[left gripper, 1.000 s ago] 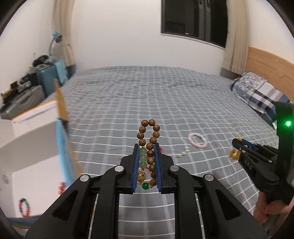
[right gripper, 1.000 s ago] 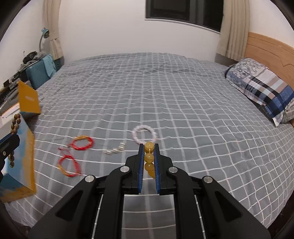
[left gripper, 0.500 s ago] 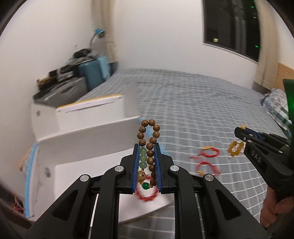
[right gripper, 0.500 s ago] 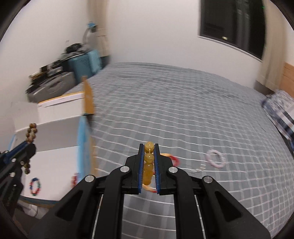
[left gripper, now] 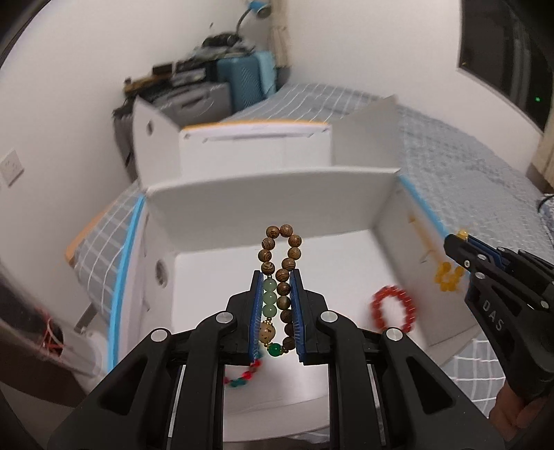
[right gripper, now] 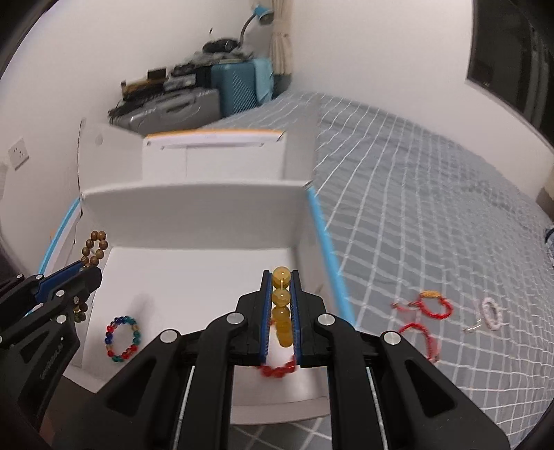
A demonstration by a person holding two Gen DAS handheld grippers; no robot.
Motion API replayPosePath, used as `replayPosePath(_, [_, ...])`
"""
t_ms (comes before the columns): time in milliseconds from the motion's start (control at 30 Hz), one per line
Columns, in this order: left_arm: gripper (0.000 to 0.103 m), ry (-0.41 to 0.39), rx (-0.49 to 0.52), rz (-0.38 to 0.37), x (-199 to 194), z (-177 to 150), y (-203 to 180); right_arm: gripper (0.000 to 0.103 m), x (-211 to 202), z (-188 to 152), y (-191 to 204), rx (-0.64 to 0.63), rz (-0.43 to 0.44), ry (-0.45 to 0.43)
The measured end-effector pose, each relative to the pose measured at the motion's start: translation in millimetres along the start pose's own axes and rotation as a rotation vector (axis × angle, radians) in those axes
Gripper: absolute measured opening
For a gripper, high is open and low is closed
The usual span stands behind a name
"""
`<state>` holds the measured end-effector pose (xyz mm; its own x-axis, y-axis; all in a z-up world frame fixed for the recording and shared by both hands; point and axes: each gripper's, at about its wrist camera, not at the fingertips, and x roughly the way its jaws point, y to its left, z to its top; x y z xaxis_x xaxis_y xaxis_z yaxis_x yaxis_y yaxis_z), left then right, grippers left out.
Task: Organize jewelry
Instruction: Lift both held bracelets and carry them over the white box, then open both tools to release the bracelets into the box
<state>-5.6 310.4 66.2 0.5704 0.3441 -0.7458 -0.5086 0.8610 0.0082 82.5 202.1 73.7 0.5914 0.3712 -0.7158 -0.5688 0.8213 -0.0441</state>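
Both grippers now hang over the white box [right gripper: 194, 221], before over the bed. Left gripper [left gripper: 276, 277] clenched on wooden bracelet [left gripper: 287, 263], right gripper [right gripper: 281, 277] on yellow bracelet [right gripper: 281, 311].

place: home bedroom
clues: checked grey bed [right gripper: 432, 207], blue suitcase [right gripper: 239, 86], desk lamp [right gripper: 259, 15], curtain [right gripper: 282, 34]
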Motion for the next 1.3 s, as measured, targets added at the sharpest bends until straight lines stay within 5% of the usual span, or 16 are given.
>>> replayPosePath(233, [0.015,0.147,-0.043,0.028,37,-14,22,0.009,35,-9,15,0.009,0.027,0.121])
replayPosePath(467, [0.015,0.188,-0.028,0.030,50,-18,22,0.009,59,-17,13,0.017,0.049,0.206])
replayPosePath(833, [0.020,0.177,-0.029,0.039,46,-16,21,0.010,60,-19,18,0.008,0.060,0.213])
replayPosePath(900, [0.027,0.168,-0.032,0.044,43,-15,22,0.022,57,-18,17,0.012,0.073,0.213])
replayPosePath(967, [0.052,0.141,-0.042,0.052,37,-13,23,0.054,51,-16,14,0.026,0.086,0.193])
replayPosePath(1133, [0.081,0.047,-0.018,0.066,14,-5,8,0.080,27,-10,-8,0.043,0.059,0.108])
replayPosePath(1300, [0.096,-0.029,0.028,0.031,-6,4,-27,0.092,6,-3,-55,0.089,0.002,0.048])
